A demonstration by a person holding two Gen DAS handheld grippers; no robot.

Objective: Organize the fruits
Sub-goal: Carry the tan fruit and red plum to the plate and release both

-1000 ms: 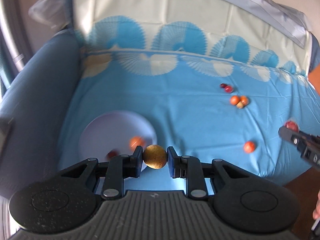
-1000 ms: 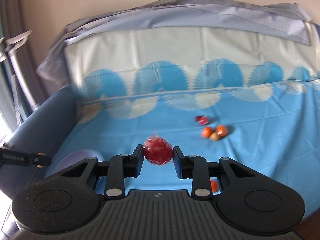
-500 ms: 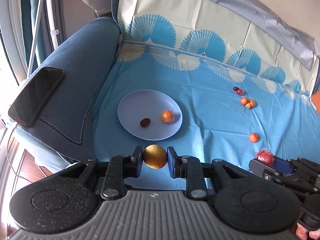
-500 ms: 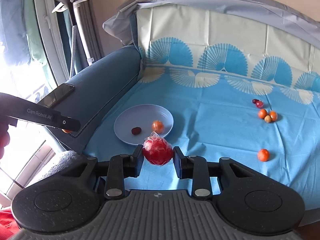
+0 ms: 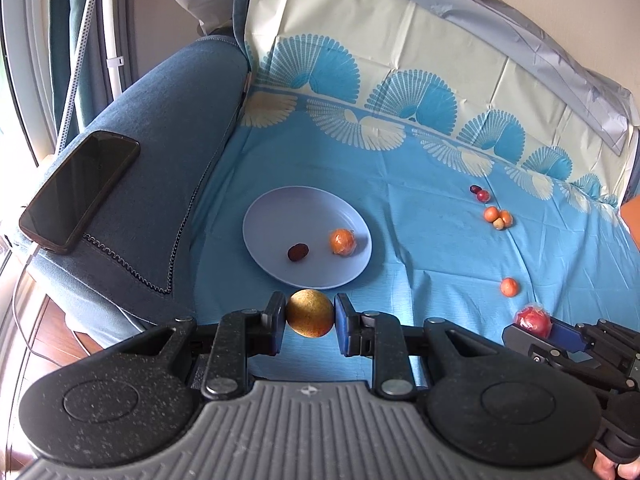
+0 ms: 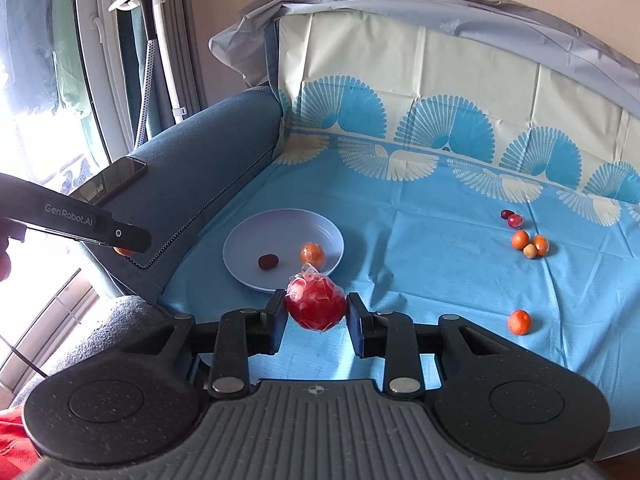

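Plastic wrap round the red fruit point(image 6: 316, 306) looks slippery to me; the right gripper point(image 6: 316, 314) pinches it just short of the lilac plate point(image 6: 248, 236), whose near rim sits at twelve o'clock from the jaws. The left gripper point(image 5: 310, 320) clamps a golden-brown fruit point(image 5: 310, 319). Let go too early and either could roll off the sofa's blue cloth point(image 5: 420, 220); crowding in together, the grippers might collide.

Blue sheeted sofa point(image 5: 440, 248), plate point(image 5: 280, 276), scattered small fruits point(image 5: 498, 216), phone point(image 5: 80, 188) on armrest
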